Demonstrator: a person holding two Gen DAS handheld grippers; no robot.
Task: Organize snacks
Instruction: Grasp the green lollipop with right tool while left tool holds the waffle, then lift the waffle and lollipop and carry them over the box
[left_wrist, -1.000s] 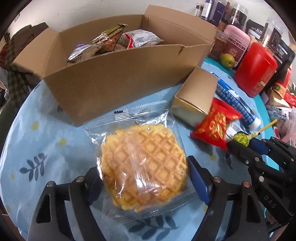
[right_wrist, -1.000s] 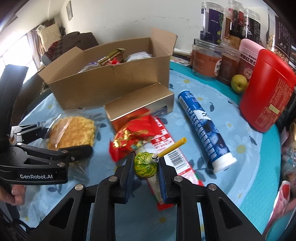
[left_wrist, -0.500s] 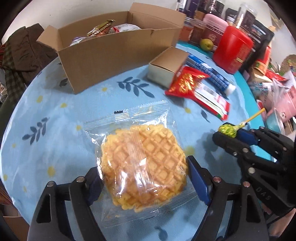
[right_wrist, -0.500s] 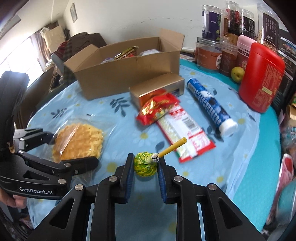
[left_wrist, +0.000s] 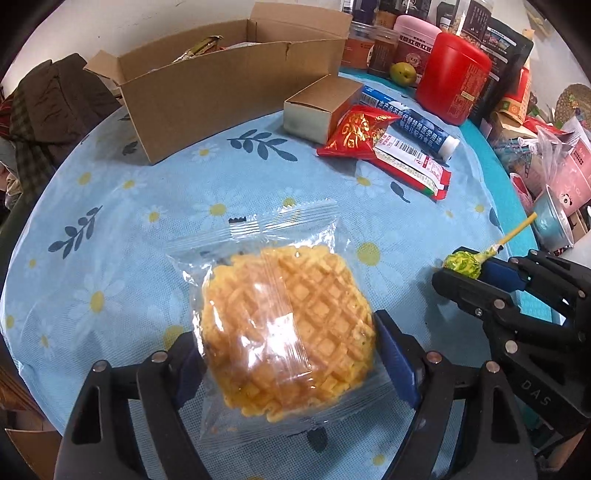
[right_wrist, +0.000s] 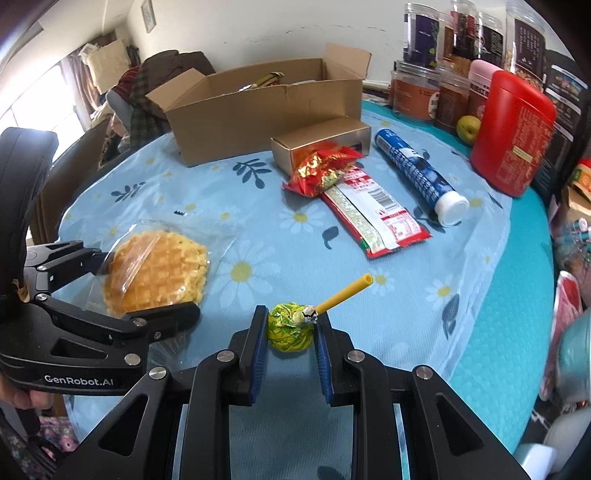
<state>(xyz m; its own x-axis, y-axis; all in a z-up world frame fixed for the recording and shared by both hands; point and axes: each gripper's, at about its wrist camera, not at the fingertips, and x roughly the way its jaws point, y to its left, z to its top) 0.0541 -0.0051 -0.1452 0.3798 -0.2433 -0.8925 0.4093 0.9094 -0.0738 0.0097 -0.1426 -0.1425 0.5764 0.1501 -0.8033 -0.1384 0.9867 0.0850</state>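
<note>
The waffle (left_wrist: 288, 328) in its clear wrapper sits between the blue pads of the left gripper (left_wrist: 288, 354), whose jaws are closed on its two sides, above the blue flowered cloth (left_wrist: 110, 229). The right gripper (right_wrist: 290, 332) has its jaws narrow around a green lollipop (right_wrist: 290, 326); the yellow stick points up and to the right. Further back lie a red packet (right_wrist: 325, 171), a long red bar (right_wrist: 373, 210), a small box (right_wrist: 321, 142) and a blue tube (right_wrist: 417, 177). The open carton (right_wrist: 266, 110) stands behind, with snacks inside.
</note>
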